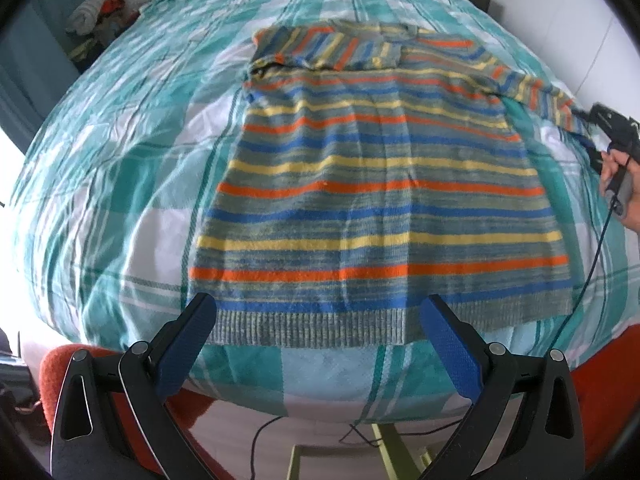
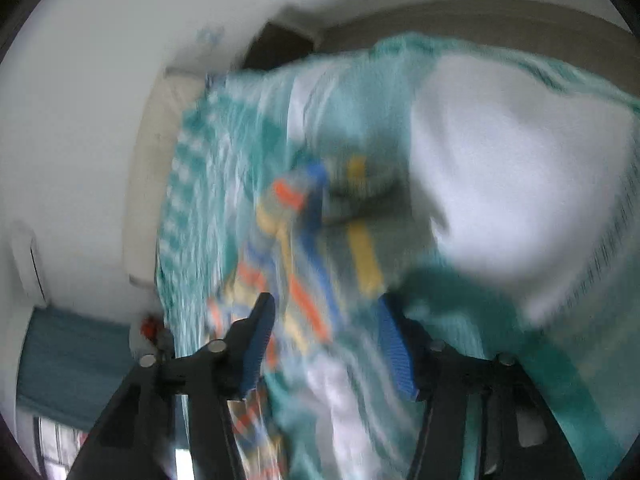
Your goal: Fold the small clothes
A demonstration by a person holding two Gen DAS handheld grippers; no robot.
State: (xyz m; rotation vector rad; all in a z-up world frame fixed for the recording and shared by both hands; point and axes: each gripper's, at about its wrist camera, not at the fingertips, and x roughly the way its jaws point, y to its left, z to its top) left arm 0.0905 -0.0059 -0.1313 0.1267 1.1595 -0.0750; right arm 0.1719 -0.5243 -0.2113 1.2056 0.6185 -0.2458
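A small sweater (image 1: 360, 184) with orange, blue and yellow stripes lies flat on the bed, hem toward me. One sleeve (image 1: 328, 48) is folded across its chest. The other sleeve (image 1: 536, 96) stretches out to the right, where its cuff meets my right gripper (image 1: 612, 128), held by a hand (image 1: 624, 188). In the blurred right wrist view that sleeve (image 2: 304, 280) runs between the fingers of the right gripper (image 2: 326, 320); its jaws stand apart, and sheet shows beside the right-hand pad. My left gripper (image 1: 316, 312) hovers open over the sweater's ribbed hem, touching nothing.
A teal and white checked sheet (image 1: 120, 140) covers the bed. A pile of clothes (image 1: 96, 16) sits off the bed's far left corner. A black cable (image 1: 592, 264) hangs from the right gripper across the bed's right side. Something red (image 1: 60, 364) lies below the near edge.
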